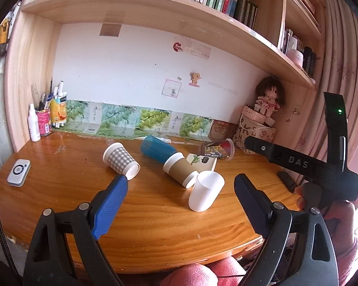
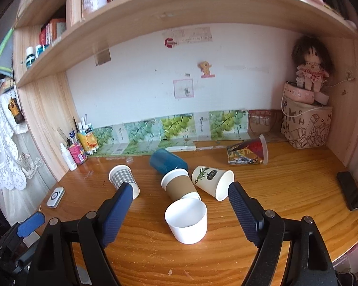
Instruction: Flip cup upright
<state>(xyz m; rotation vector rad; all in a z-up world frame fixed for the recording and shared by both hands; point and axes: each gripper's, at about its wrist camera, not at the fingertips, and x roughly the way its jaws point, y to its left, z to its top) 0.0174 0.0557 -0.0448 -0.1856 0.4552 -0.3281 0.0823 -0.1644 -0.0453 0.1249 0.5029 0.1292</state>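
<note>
Several cups lie on their sides on the wooden desk [image 1: 155,214]. A plain white cup [image 1: 206,190] [image 2: 186,220] lies nearest. Behind it lie a brown-sleeved cup [image 1: 180,169] [image 2: 180,184], a blue cup [image 1: 157,149] [image 2: 168,160], a grey checked cup [image 1: 120,160] [image 2: 123,178], a white leaf-print cup [image 1: 201,160] [image 2: 212,181] and a dark patterned cup [image 1: 218,149] [image 2: 247,153]. My left gripper [image 1: 181,188] is open and empty, just short of the white cup. My right gripper [image 2: 181,195] is open and empty, with the white cup lying between its fingers.
A white device [image 1: 19,172] [image 2: 55,197] lies at the desk's left. A pen holder and bottles [image 1: 44,116] stand at the back left. A doll on a fabric basket [image 2: 307,109] fills the back right corner. A black phone [image 2: 349,190] lies at the right.
</note>
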